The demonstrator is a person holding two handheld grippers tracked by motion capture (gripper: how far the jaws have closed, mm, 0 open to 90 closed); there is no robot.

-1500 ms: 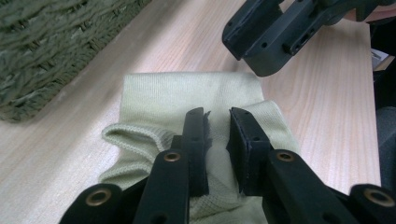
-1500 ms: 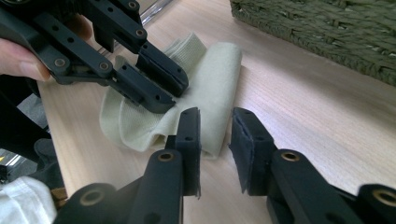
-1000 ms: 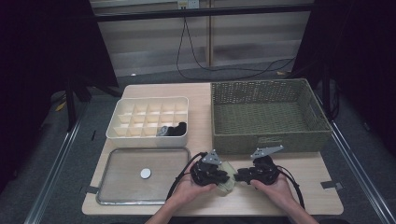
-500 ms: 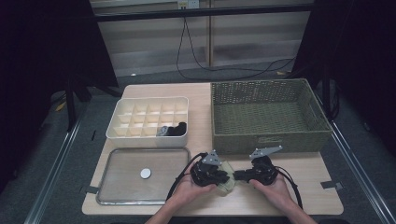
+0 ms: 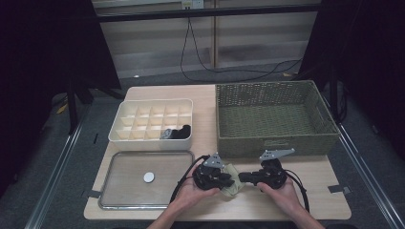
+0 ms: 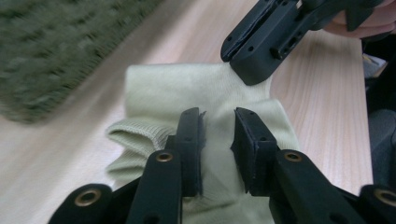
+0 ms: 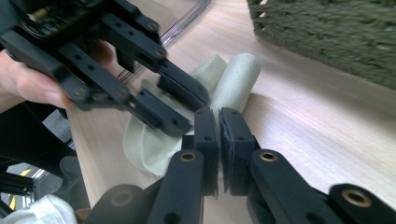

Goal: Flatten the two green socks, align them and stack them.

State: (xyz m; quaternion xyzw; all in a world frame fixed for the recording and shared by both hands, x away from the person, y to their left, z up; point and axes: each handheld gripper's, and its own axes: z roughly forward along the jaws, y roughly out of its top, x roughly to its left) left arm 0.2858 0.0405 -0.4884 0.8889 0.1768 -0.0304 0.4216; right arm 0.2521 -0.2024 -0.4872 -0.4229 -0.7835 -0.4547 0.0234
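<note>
A pale green sock [image 5: 235, 169] lies crumpled on the wooden table near its front edge, between my two grippers. My left gripper [image 5: 230, 181] points right over the sock [image 6: 177, 88]. Its jaws [image 6: 218, 114] have just been opening and stand a little apart, with fabric in the gap and no pad pressing it. My right gripper [image 5: 242, 177] points left, and its jaws [image 7: 219, 112] are shut on the far corner of the sock [image 7: 238, 79]. In the left gripper view the right gripper [image 6: 247, 70] covers that corner. The left gripper [image 7: 191, 114] is close by on the same sock.
A green wicker basket [image 5: 272, 143] stands just behind the hands on the right. Behind on the left is a white compartment box [image 5: 129, 136] with a black item [image 5: 179, 132] in one cell. A metal tray [image 5: 143, 152] holding a small white disc [image 5: 149, 177] lies at the front left.
The right gripper's jaws have come together at the sock's edge. The left gripper's jaws have parted slightly. Both hands stay almost where they were.
</note>
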